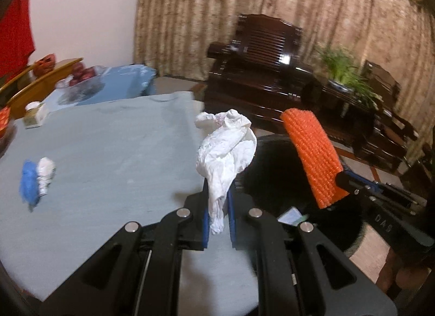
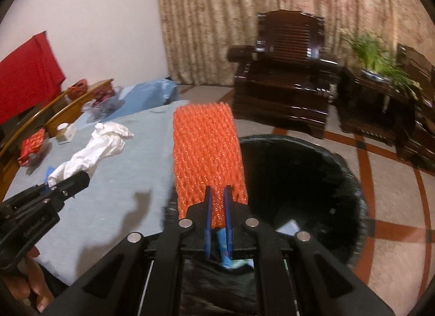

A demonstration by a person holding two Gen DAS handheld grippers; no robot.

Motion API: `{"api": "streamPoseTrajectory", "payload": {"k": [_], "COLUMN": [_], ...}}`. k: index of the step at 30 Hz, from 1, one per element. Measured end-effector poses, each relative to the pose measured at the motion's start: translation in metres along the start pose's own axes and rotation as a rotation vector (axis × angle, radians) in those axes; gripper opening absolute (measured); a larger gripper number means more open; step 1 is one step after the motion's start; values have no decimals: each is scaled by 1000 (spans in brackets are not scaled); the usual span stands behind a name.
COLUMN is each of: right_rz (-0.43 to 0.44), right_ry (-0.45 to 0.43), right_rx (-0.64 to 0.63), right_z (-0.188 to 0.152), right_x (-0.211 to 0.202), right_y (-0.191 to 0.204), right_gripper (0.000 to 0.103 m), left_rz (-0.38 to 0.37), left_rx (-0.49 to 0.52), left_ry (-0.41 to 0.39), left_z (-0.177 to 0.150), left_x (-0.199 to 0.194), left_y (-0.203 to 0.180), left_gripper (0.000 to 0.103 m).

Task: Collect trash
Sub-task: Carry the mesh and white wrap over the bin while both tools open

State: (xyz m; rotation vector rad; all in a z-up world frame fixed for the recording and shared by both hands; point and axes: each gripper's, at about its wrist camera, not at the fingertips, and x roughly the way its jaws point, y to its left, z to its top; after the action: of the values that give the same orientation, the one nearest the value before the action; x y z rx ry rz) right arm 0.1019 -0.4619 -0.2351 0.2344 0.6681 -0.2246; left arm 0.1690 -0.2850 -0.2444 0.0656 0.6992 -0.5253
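My left gripper (image 1: 218, 201) is shut on a crumpled white tissue (image 1: 227, 150) and holds it over the table's right edge, beside the black-lined trash bin (image 1: 277, 180). My right gripper (image 2: 217, 207) is shut on an orange foam net sleeve (image 2: 208, 152) and holds it above the bin's (image 2: 312, 180) left rim. The tissue (image 2: 95, 147) and the left gripper (image 2: 68, 184) show at the left of the right wrist view; the orange sleeve (image 1: 312, 155) shows at the right of the left wrist view. A blue and white crumpled scrap (image 1: 36, 180) lies on the table.
The table (image 1: 108, 152) has a light blue cloth. A small white box (image 1: 34, 116) stands at its far left. A dark wooden armchair (image 2: 285, 76), a side table with a potted plant (image 2: 378, 57) and a curtain stand behind. Some trash (image 2: 288, 227) lies inside the bin.
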Motion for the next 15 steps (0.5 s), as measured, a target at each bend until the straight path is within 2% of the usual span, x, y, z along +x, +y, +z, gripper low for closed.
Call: {"api": "streamPoseTrajectory", "payload": {"k": [9,11,13,15], "right_rz": [-49,-64,-78,-85], "right_ry": [-13,-1,14,19], "right_rx": [67,89,118,128], "right_z": [-4,-5,-8,-11], "right_x": [-2,1,4,6], "right_y": [-50,-60,-69,-74], "right_gripper": [9,16,35,35], "left_rz": [-83,-93,-87,-79], "left_rx": [58,74,77,75], "left_ry": [39,40,61,72], "left_z": [-3,-6,-8,-11], "left_x": [37,44,52,55], "left_y": [-60,-67,-69,-67], "left_gripper": [12,18,28,36]}}
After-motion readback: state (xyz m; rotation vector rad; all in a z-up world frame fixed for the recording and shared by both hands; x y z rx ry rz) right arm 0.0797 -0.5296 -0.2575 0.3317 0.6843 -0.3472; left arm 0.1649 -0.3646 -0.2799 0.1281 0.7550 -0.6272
